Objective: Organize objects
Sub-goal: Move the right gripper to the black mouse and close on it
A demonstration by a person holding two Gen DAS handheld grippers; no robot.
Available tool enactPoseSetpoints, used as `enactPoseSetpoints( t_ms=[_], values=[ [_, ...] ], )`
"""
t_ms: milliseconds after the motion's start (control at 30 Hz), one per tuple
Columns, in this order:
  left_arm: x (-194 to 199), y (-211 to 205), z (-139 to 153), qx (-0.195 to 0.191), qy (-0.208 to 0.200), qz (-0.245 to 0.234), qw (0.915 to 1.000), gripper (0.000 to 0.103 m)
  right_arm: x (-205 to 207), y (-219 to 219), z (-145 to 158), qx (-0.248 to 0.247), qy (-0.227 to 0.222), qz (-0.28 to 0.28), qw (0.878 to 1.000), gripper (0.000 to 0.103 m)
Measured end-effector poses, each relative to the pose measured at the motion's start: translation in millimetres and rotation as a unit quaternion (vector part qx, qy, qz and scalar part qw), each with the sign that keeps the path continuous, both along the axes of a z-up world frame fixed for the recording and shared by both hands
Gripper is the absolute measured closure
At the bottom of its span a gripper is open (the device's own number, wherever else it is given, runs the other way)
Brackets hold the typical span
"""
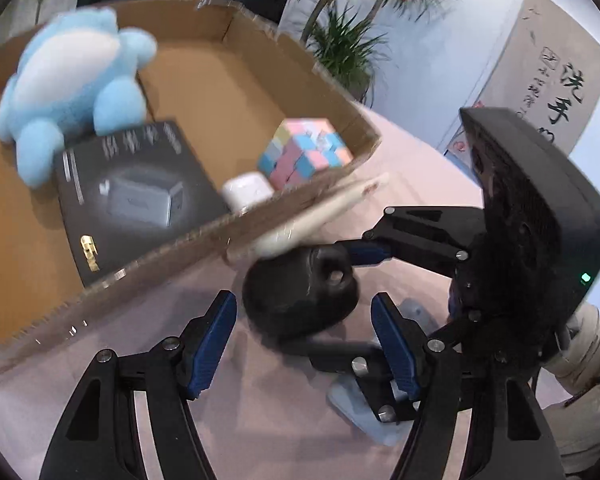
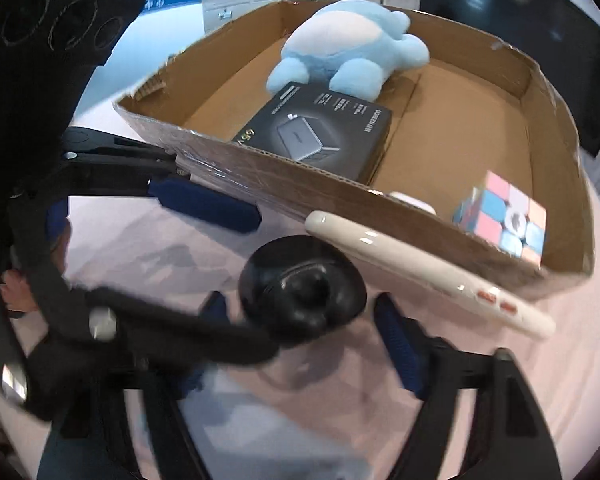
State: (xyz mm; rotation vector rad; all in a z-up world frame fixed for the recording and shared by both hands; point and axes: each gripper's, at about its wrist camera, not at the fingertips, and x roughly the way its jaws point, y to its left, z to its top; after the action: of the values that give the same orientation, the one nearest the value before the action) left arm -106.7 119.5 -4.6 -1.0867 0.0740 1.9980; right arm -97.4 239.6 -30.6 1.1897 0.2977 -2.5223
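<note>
1. A cardboard box (image 1: 204,92) sits on the pink table (image 1: 420,168).
2. Inside it lie a blue plush toy (image 1: 72,80), a black product carton (image 1: 136,196), a pastel puzzle cube (image 1: 304,152) and a small white case (image 1: 247,193).
3. A black round-based stand with a cream handle (image 2: 428,272) rests outside, just beside the box wall.
4. Right gripper (image 2: 300,320) and left gripper (image 1: 304,344) both stand wide around the base; contact is unclear
</note>
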Motion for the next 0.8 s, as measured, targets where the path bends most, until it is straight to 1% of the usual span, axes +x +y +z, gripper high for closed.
enactPoseSetpoints(
  t_ms=[100,167,267,367,433,600,800],
  values=[
    [-0.1,2.5,-6.3,0.004,-0.012,-0.009,0.9999,0.034,6.5,2.4,0.8,-0.014,-0.003,-0.001,1.0,0.049],
    [3.6,5.2,-8.1,-0.001,-0.018,-0.026,0.9995,0.034,13.2,-1.6,1.2,-0.008,-0.003,0.012,1.0,0.049],
    [9.5,5.5,-7.1,-0.007,-0.012,-0.043,0.999,0.034,21.0,-6.5,1.1,0.002,0.003,0.023,1.0,0.049],
    [9.3,5.2,-6.1,-0.011,-0.014,-0.039,0.9991,0.035,21.9,-1.9,-0.7,-0.015,0.002,0.02,1.0,0.048],
    [8.4,5.2,-6.1,-0.009,-0.016,-0.037,0.9991,0.036,16.7,-3.0,-2.3,-0.016,0.002,0.017,1.0,0.048],
    [10.5,3.3,-2.9,-0.017,-0.006,-0.039,0.9991,0.036,11.1,-7.4,0.1,-0.016,-0.003,0.008,1.0,0.048],
    [12.9,1.0,3.4,-0.014,-0.007,-0.038,0.9991,0.036,16.0,-15.9,10.1,0.01,0.002,0.007,1.0,0.048]
  ],
)
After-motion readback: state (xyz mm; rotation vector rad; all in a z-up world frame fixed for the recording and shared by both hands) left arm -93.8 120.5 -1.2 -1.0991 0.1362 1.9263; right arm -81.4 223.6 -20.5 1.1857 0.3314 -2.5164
